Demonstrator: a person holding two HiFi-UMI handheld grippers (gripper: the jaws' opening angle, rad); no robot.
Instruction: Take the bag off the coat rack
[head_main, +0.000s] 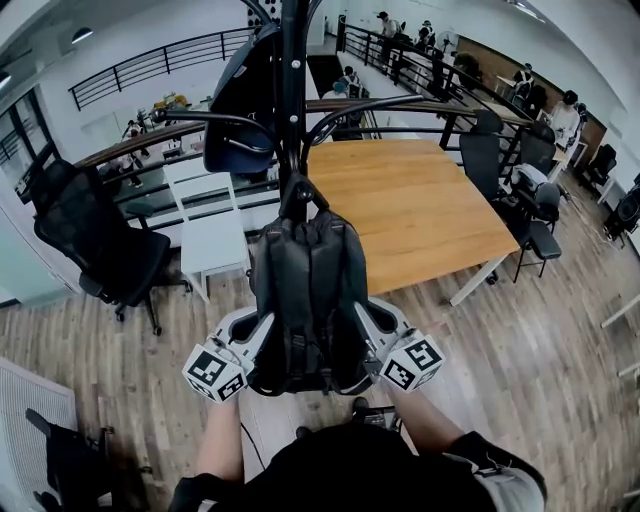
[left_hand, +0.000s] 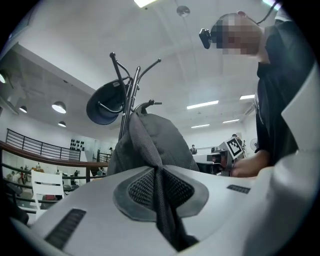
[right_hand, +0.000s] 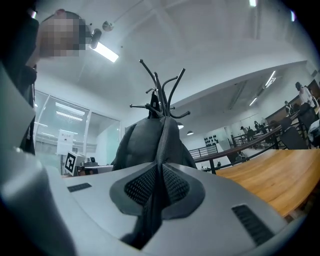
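- On the coat rack (head_main: 292, 90), the bag (head_main: 308, 290) hung down the near side of the pole, top handle right at the pole. I couldn't tell whether the handle sat on a hook.
- The left gripper (left_hand: 159, 189) had its jaws clamped on a mesh shoulder strap (left_hand: 150, 150), pads pressed into the webbing. That showed only in its own view.
- The right gripper (right_hand: 156, 190) was the same, pinching the other strap (right_hand: 165, 142), which ran up to the bag's top.
- The head view gave me only the two grippers flanking the bag's lower half, marker cubes outward. The bag body covered the jaw tips there.
- The head view alone showed the layout: white chair (head_main: 210, 230) and black office chair (head_main: 95, 240) to the left of the rack, plank floor below.
- A dark cap (left_hand: 105, 102) sat on a rack arm. The left gripper view caught it from below.
- The wooden table (right_hand: 280, 175) filled the right gripper view's right edge. The left gripper view didn't have it.
- Both gripper views showed the rack's bare top prongs against the ceiling.
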